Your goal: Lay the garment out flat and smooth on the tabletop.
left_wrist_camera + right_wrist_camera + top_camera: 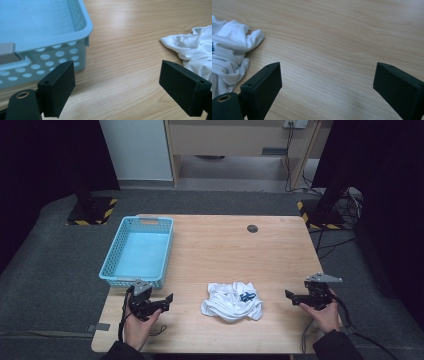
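On the bench (220, 250), near its front edge: a crumpled white cloth (231, 301) lies in a loose heap, between the two grippers and touching neither.
Cloth look: soft folds and ridges, white all over, with a small dark blue mark (246, 296) on the top right of the heap; in the left gripper view its edge (192, 47) spills out in rumpled lobes.
Left gripper (166, 302): held low over the front left of the bench, pointing toward the cloth, fingers (58, 87) spread wide with bare wood between them.
Right gripper (291, 296): held near the front right, pointing toward the cloth, fingers (263, 87) spread wide and holding nothing.
Basket (116, 270): light blue, perforated walls, at the bench's left side, just behind the left gripper; its corner stands near that gripper's left finger.
Open room: bare wood on both sides of the cloth and behind it, up to the far edge.
Edges: the cloth sits near the front edge; the right hand (322, 315) is near the right edge.
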{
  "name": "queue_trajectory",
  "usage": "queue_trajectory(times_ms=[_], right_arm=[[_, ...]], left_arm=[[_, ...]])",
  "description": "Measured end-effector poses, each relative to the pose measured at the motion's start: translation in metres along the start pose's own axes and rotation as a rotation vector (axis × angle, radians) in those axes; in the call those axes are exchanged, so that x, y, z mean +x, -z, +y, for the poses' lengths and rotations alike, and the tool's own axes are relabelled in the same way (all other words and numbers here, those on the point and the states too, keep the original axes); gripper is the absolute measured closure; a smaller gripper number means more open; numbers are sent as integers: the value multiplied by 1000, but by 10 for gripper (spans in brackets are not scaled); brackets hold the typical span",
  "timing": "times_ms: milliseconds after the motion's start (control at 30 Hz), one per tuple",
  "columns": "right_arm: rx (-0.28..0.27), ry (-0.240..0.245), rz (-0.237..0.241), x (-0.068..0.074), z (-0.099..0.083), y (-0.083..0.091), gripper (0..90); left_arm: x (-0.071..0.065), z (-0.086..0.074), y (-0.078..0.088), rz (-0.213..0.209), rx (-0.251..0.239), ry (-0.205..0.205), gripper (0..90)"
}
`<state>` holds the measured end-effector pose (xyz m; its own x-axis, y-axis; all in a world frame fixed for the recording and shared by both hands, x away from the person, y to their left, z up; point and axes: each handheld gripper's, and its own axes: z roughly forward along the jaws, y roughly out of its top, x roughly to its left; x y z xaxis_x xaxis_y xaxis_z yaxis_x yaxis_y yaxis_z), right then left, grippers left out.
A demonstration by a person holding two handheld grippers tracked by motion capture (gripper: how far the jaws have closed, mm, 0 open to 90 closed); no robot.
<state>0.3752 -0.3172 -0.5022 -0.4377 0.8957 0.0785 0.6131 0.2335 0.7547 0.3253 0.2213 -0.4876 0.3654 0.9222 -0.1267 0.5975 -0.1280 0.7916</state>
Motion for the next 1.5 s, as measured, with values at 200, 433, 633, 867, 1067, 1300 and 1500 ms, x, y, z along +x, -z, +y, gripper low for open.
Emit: queue_trajectory(times_ms=[200, 433, 633, 867, 1067, 1300, 1500], right_arm=[[-9, 15, 23, 7, 4, 0, 87], [-24, 29, 44, 15, 10, -1, 87], [-47, 51, 64, 22, 15, -2, 87], [-70, 73, 88, 30, 23, -3, 91], [-89, 79, 104, 35, 29, -4, 96], [-111, 89, 131, 45, 36, -9, 111], [-112, 113, 155, 55, 44, -16, 111]], left_arm=[[-9, 5, 2, -18, -53, -42, 129], [-19, 11, 1, -47, -100, -78, 128], [-30, 17, -2, -77, -129, -131, 127], [-38, 20, -4, -113, -150, -147, 127], [-43, 25, -8, -120, -166, -158, 127], [-48, 29, -21, -146, -160, -164, 127], [-50, 35, -36, -172, -157, -138, 127]])
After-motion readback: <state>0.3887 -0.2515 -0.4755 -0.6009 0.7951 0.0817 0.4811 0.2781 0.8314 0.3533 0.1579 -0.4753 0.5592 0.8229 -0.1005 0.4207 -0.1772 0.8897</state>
